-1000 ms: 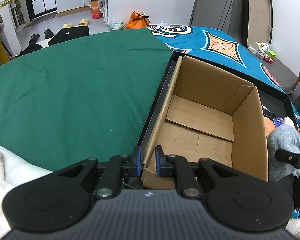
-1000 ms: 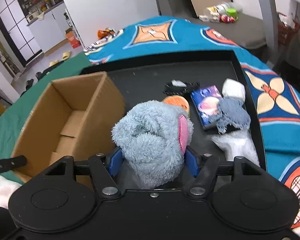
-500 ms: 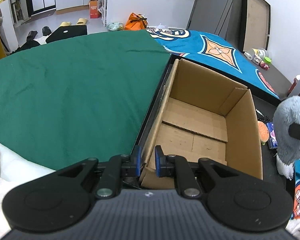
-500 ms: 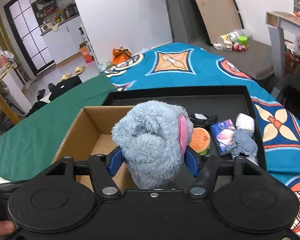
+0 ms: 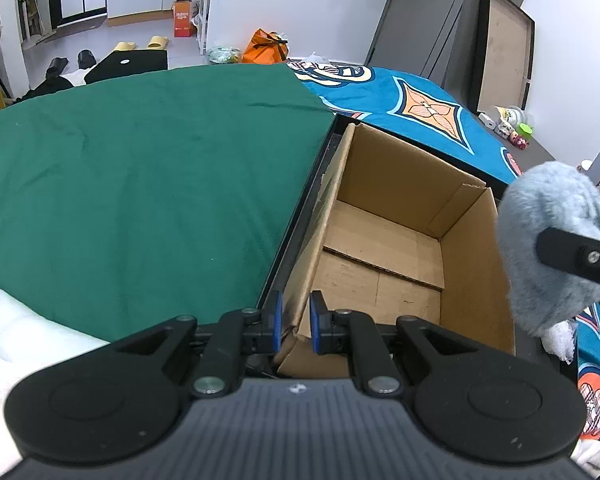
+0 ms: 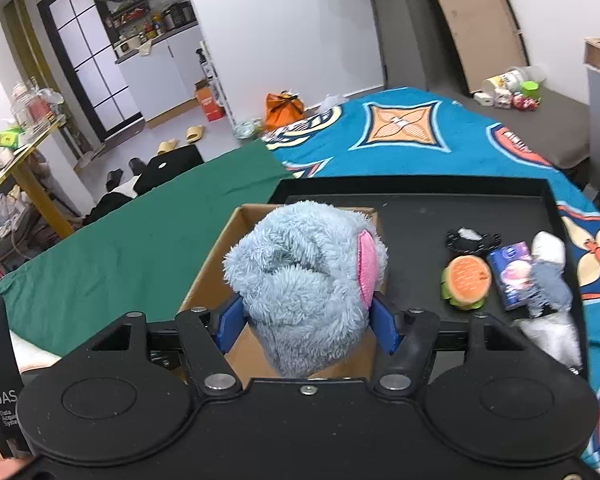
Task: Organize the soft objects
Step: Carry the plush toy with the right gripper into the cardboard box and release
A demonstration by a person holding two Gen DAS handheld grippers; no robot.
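Now, at the far left, we see the green cloth (image 5: 140,184) lying bare, and beside it our left gripper (image 5: 294,322) has its jaws pressed together on the near-left wall of the cardboard box (image 5: 380,240), steadying it. The box stands open and empty inside the black tray (image 6: 420,204), its long axis running away from us. Further right, our right gripper (image 6: 306,322) pinches the blue plush toy (image 6: 304,280) between spread pads, holding it in the air just above the box's right wall. We judge the drop turns on this: the opening lies down and to the left of the toy. The toy's long axis stands roughly upright, its pink ear (image 6: 367,270) facing right. A burger toy (image 6: 466,283) waits on the tray beyond.
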